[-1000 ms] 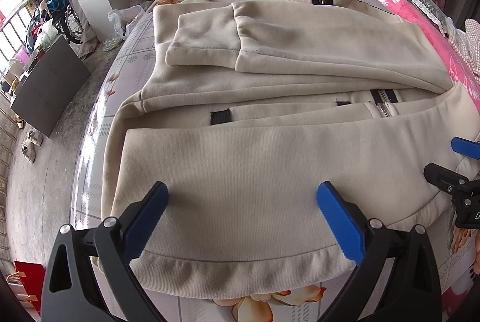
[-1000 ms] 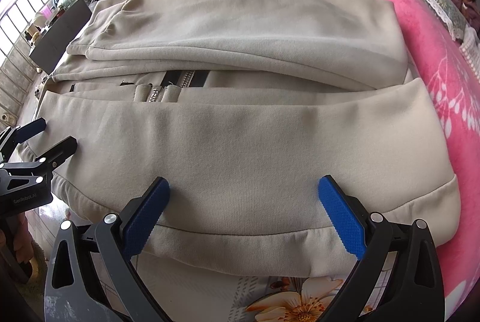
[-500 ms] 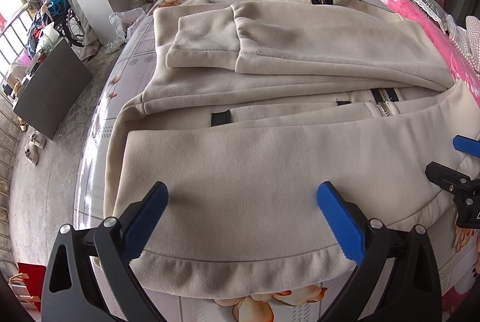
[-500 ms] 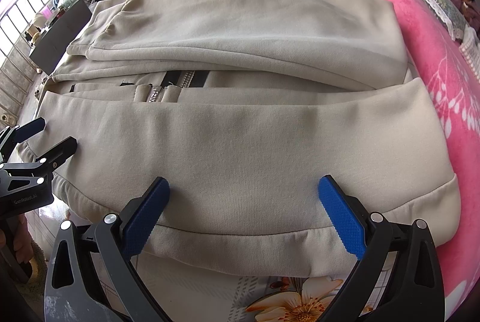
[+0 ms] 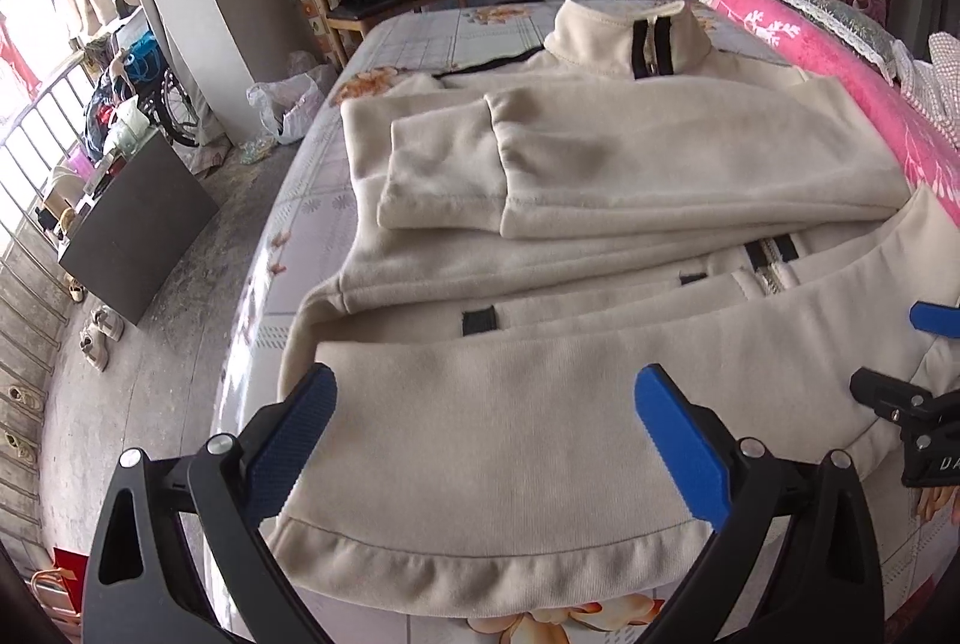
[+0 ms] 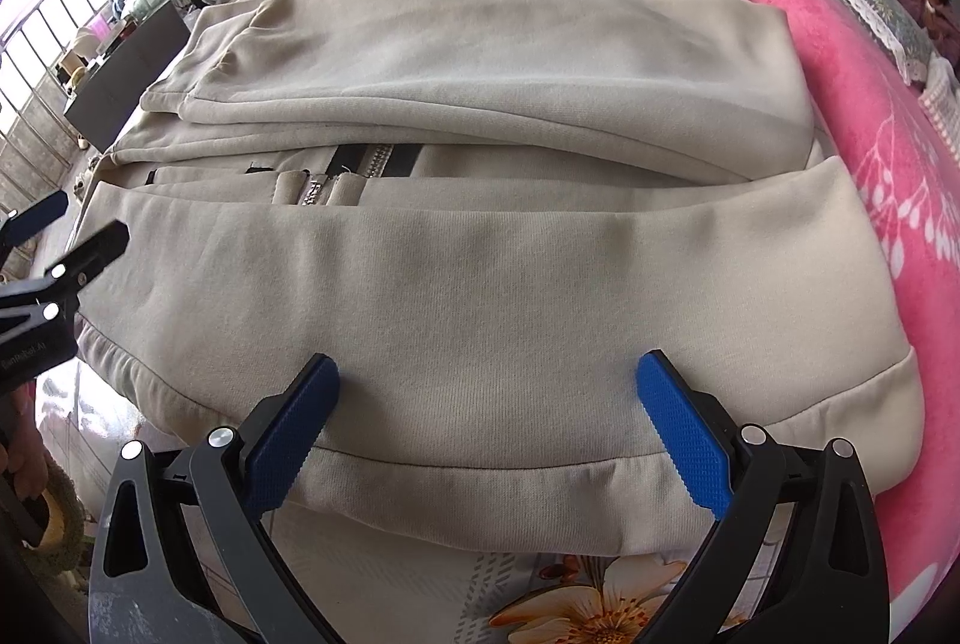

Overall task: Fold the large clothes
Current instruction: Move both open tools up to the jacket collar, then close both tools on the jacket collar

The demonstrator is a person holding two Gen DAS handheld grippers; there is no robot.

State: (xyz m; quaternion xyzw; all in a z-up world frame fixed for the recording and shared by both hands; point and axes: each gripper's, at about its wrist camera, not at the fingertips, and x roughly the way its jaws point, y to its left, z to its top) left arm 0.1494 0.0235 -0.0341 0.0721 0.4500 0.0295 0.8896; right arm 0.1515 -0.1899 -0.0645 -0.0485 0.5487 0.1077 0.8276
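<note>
Left wrist view: cream jacket (image 5: 540,434), sleeves folded across, zipped.

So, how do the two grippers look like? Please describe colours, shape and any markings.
Both look the same. The left gripper and the right gripper each have two black plastic fingers with cut-out holes and silver rivets. The finger pads are bright blue with a fine knurled texture. White lettering shows on each gripper's body in the other's view, too small to read. No cables or sleeves are visible.
</note>
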